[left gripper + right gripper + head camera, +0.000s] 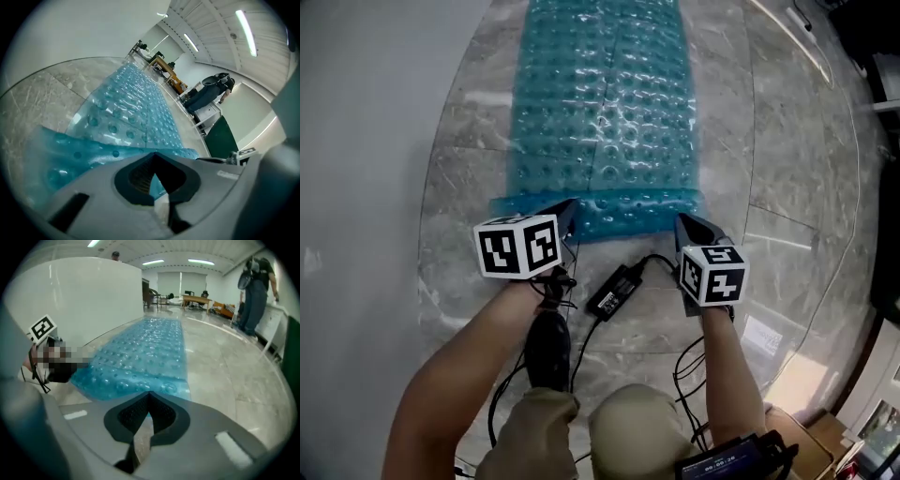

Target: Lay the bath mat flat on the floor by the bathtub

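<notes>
The grey marble floor [769, 141] is bordered on the left by the white bathtub wall [375, 112]. The teal bath mat [605, 103] is spread lengthwise on the floor beside the bathtub, with only its near edge raised. The left gripper [571, 206] is closed on the near left corner; its jaws are pinched together on the mat. The right gripper [683, 220] is likewise clamped on the near right corner. A black power adapter [614, 289] is laid between them.

A big open lab-like hall: polished grey marble-tile floor [229, 366], long white ceiling strip lights [200, 261], wooden work tables [196, 299] (far end).
</notes>
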The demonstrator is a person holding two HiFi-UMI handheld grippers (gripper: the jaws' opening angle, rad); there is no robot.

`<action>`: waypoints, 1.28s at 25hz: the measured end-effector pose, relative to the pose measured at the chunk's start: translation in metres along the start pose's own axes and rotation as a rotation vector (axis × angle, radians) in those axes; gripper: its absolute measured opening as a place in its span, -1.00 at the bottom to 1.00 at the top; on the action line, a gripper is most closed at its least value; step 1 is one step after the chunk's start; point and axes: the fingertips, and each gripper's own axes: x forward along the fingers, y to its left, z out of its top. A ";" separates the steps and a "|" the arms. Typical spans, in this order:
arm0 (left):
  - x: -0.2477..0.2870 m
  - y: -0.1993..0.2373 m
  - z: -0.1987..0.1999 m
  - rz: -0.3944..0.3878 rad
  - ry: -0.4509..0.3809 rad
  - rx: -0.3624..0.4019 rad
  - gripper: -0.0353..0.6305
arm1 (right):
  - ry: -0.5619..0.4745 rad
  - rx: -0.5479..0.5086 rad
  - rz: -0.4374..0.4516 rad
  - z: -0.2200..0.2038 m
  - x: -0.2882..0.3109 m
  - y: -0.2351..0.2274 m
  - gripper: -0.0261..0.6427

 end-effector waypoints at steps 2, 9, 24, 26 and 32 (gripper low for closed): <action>-0.002 -0.002 -0.013 -0.024 -0.013 0.008 -0.87 | 0.003 0.036 0.023 -0.017 0.002 -0.004 -0.90; -0.013 -0.005 -0.057 0.025 -0.025 0.135 -0.87 | -0.062 0.178 -0.056 -0.086 -0.023 -0.030 -0.90; -0.022 -0.001 -0.086 0.049 -0.020 0.141 -0.87 | 0.601 0.121 0.455 -0.371 -0.191 0.101 -0.90; -0.021 -0.003 -0.089 0.044 -0.008 0.157 -0.87 | 0.432 0.226 0.395 -0.330 -0.185 0.073 -0.90; -0.023 -0.003 -0.101 0.053 0.006 0.176 -0.87 | -0.204 0.042 0.201 -0.049 -0.081 0.037 -0.90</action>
